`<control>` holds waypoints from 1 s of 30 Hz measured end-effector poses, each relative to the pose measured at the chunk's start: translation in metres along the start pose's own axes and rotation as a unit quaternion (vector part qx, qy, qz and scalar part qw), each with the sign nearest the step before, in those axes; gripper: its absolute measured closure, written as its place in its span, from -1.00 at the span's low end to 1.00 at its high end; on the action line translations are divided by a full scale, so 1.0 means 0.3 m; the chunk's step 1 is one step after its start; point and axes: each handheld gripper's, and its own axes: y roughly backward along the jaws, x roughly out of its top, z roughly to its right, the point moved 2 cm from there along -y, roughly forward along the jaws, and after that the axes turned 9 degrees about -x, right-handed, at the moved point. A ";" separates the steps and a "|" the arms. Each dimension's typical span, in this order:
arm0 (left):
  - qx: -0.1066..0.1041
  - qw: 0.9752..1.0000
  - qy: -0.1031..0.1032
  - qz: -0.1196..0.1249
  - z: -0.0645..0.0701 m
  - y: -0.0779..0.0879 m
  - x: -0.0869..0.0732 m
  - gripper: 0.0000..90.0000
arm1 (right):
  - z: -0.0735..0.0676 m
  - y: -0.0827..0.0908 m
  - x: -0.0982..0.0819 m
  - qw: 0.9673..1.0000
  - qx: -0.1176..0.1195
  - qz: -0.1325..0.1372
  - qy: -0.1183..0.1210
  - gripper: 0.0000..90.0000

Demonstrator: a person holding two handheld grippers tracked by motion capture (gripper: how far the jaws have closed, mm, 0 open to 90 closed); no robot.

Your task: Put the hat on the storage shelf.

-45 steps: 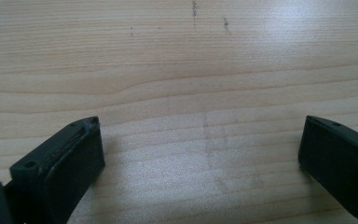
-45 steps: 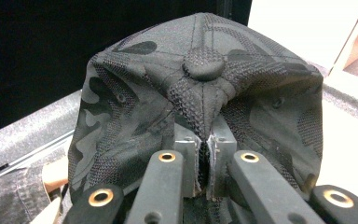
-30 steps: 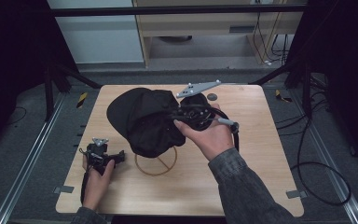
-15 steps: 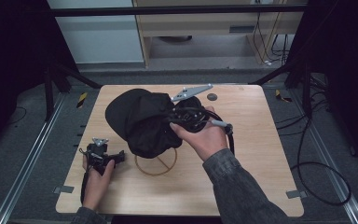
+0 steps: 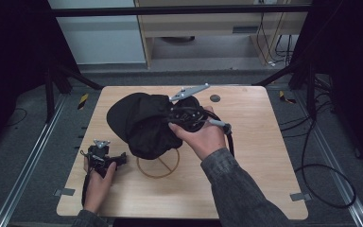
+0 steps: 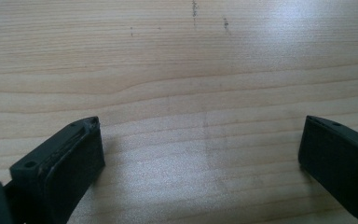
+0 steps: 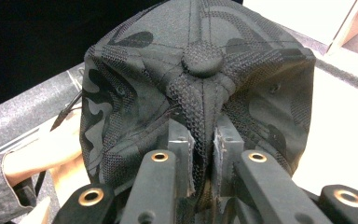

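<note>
Now, right gripper (image 7: 201,140) pinching black cap (image 7: 196,79) fabric, left gripper (image 6: 200,154) wide open.

Black camo-patterned cap (image 5: 139,123), crown fabric pinched, lifted over wooden ring (image 5: 158,165).

Lab (framed test table (image 5: 264,142), cables (image 5: 321,175))

table (image 5: 264,156): light wood | wooden ring stand (image 5: 158,166): near middle | black disc (image 5: 214,98): far edge
</note>
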 end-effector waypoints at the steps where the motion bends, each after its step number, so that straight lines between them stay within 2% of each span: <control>1: 0.000 1.000 0.000 0.000 0.000 0.000 0.000 -1.00 | 0.000 -0.002 0.002 1.000 0.001 -0.001 0.000 0.80; 11: -0.001 1.000 0.001 0.000 0.000 0.000 0.000 -1.00 | -0.010 -0.023 0.028 1.000 -0.002 -0.005 0.001 0.75; 21: -0.001 1.000 0.001 0.000 0.000 0.000 0.000 -1.00 | -0.001 -0.033 0.046 1.000 -0.004 -0.015 -0.003 0.72; 30: -0.001 1.000 0.001 0.000 0.000 0.000 0.000 -1.00 | -0.002 -0.038 0.066 1.000 -0.007 -0.022 0.003 0.66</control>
